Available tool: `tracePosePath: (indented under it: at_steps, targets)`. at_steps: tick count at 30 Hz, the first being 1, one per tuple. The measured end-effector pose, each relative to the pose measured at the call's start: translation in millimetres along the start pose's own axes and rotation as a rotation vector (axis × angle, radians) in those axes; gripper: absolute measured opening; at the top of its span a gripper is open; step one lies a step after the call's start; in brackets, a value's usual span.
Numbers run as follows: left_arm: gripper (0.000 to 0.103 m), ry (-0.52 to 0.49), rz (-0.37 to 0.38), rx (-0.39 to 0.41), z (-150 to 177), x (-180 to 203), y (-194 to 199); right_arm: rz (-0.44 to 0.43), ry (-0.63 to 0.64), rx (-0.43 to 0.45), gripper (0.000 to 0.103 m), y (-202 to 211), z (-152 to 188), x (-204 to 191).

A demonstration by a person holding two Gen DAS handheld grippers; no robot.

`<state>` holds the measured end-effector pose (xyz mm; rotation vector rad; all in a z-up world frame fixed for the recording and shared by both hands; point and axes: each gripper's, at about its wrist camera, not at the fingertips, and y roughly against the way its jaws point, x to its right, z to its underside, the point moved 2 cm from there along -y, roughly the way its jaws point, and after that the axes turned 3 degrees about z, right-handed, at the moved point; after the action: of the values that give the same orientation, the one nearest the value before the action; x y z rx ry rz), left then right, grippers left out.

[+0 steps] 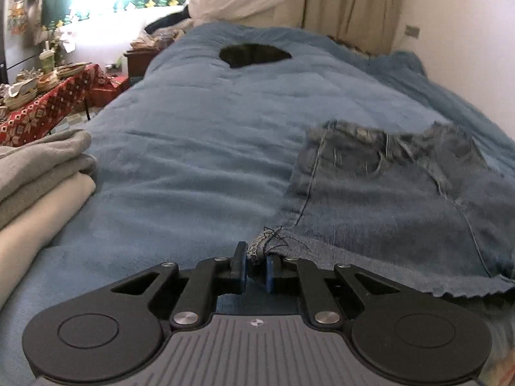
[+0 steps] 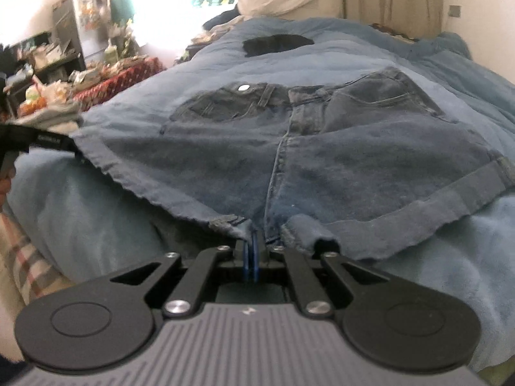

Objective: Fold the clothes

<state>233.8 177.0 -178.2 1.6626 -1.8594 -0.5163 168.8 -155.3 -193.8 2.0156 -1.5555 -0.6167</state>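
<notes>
We have our left gripper (image 1: 256, 265) pinching the frayed hem corner and our right gripper (image 2: 252, 252) clamped on the crotch of the blue denim shorts (image 2: 322, 148), lying unfolded on the blue blanket-covered bed (image 1: 199, 128), beside folded grey and cream garments (image 1: 38, 186).

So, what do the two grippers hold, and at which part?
Both hold the denim shorts. The left gripper pinches a frayed corner of the leg hem; the right gripper is shut on the crotch, at the centre seam.
</notes>
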Motion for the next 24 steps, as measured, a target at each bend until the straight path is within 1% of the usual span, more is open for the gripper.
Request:
tracePosePath:
  at_steps: [3, 6, 8, 10, 12, 14, 17, 19, 20, 22, 24]
  targets:
    - [0.01, 0.019, 0.027, 0.052, -18.0, 2.7, 15.2, -0.009, -0.024, 0.067, 0.003, 19.9, -13.6, 4.7]
    - [0.011, -0.028, 0.014, 0.056, -34.9, 11.0, 21.5, -0.018, -0.033, 0.088, 0.003, 29.6, -23.4, 6.4]
    - [0.011, -0.064, -0.002, 0.025, -36.4, 12.9, 17.0, -0.017, -0.02, 0.067, 0.003, 25.8, -20.3, 5.2]
    - [0.011, -0.074, -0.014, -0.021, -28.5, 9.2, 1.9, -0.018, -0.002, 0.02, 0.003, 14.4, -10.3, 3.7]
    - [0.011, -0.076, -0.021, -0.065, -18.4, 4.6, -14.9, -0.001, 0.042, -0.023, 0.003, -0.6, 2.3, -1.4]
    - [0.011, -0.082, -0.03, -0.102, -5.5, 0.5, -30.2, 0.021, 0.101, -0.042, 0.003, -11.4, 13.5, -9.4]
    - [0.012, -0.055, -0.023, -0.12, 8.6, -8.6, -38.7, 0.03, 0.149, -0.036, 0.003, -12.5, 18.7, -13.1]
    - [0.014, -0.022, -0.009, -0.122, 9.8, -13.4, -39.2, 0.008, 0.137, -0.041, 0.005, -9.3, 17.0, -10.7]
    - [0.014, -0.016, 0.0, -0.121, 8.4, -13.4, -36.8, -0.006, 0.126, -0.045, 0.008, -7.2, 15.6, -9.0]
    - [0.019, -0.021, 0.012, -0.123, 6.5, -12.9, -30.7, -0.04, 0.097, -0.053, 0.011, -1.6, 13.2, -5.0]
    - [0.024, -0.036, 0.019, -0.124, 6.2, -12.2, -21.9, -0.077, 0.062, -0.068, 0.012, 5.9, 11.6, -0.5]
